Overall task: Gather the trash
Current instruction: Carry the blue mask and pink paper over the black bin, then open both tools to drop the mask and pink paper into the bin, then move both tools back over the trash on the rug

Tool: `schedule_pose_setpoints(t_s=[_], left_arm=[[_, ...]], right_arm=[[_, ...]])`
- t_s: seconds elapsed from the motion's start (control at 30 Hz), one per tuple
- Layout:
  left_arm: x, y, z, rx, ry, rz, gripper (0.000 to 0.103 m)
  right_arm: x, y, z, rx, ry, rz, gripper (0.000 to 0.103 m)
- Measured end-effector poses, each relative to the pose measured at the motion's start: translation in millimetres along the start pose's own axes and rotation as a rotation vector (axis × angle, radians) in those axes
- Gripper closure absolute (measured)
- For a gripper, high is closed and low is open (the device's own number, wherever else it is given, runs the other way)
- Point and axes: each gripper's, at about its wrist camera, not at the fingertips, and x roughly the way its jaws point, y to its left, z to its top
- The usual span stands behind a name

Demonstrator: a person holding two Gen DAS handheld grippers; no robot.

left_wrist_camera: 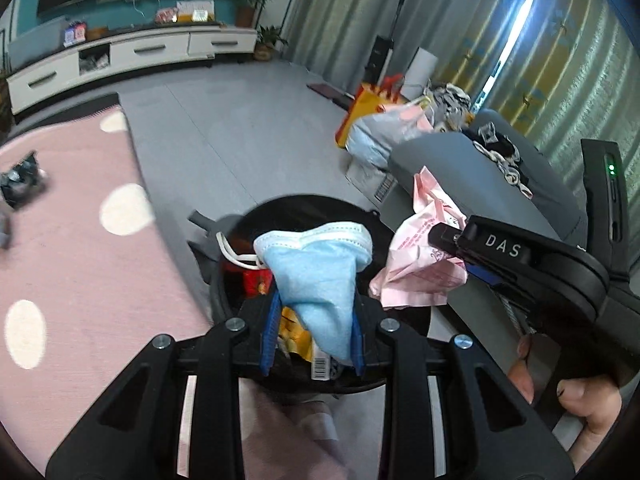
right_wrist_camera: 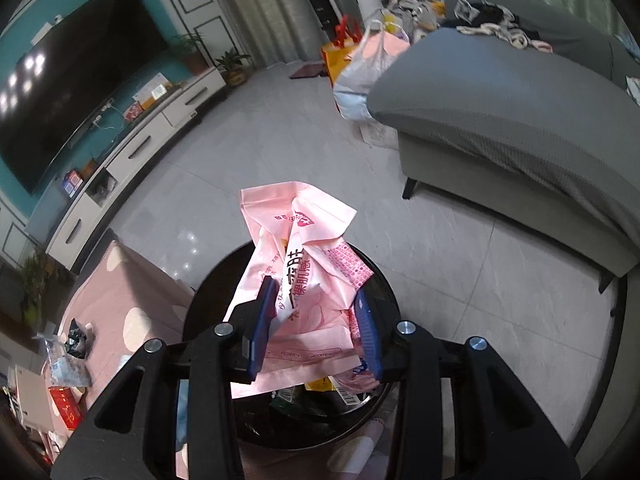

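Daylight through curtains (left_wrist_camera: 520,40), glare on television (right_wrist_camera: 24,76), fisheye-warped, dark-vignetted edges

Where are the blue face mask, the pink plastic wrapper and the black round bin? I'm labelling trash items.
blue pleated face mask (left_wrist_camera: 316,276): left wrist view, middle of its fabric.
crumpled pink plastic wrapper (right_wrist_camera: 304,280): right wrist view, printed centre.
black round trash bin (right_wrist_camera: 384,288): right wrist view, right rim.

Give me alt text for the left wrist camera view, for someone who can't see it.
The left gripper holds a crumpled blue face mask between its jaws, above a black trash bin that already holds wrappers. To its right, the right gripper grips a crumpled pink plastic package near the bin's rim. Behind are a pink polka-dot rug, a grey sofa and a white TV cabinet.
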Motion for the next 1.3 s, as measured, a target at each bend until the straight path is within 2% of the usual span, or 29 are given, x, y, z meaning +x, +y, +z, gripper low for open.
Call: schedule_pose_setpoints(t_s=[0.3, 0.73, 0.8, 0.87, 1.0, 1.07, 1.17, 1.3], left_arm=[[48.7, 0.4, -2.6, -0.024, 0.104, -0.016, 0.073], [83.8, -13.0, -4.6, -0.009, 0.163, 0.010, 0.073], [84.6, -13.5, -4.4, -0.012, 0.160, 0.007, 0.067], [81.6, -12.0, -5.5, -0.018, 0.148, 0.002, 0.052], [67.3, -12.0, -1.5, -0.011, 0.103, -0.025, 0.031], [55.9, -11.2, 0.5, -0.002, 0.072, -0.020, 0.017], [31.9, -4.7, 5.7, 0.005, 0.008, -0.004, 0.009], [-10.3, 21.8, 13.5, -0.044, -0.090, 0.028, 0.005]], right_arm=[[26.1, -5.9, 2.2, 0.008, 0.079, -0.019, 0.063], [46.2, -10.6, -3.0, -0.006, 0.154, -0.063, 0.059], [46.2, -10.5, -3.5, -0.009, 0.158, -0.069, 0.056], [45.6, -10.3, -3.6, -0.011, 0.161, -0.068, 0.054], [40.3, -8.3, -1.9, -0.007, 0.141, -0.052, 0.038], [34.0, -6.9, -1.0, -0.009, 0.119, -0.050, 0.031], [24.5, -2.7, 0.4, -0.016, 0.083, -0.038, 0.029], [15.9, 6.8, 1.4, -0.026, 0.040, -0.031, 0.018]])
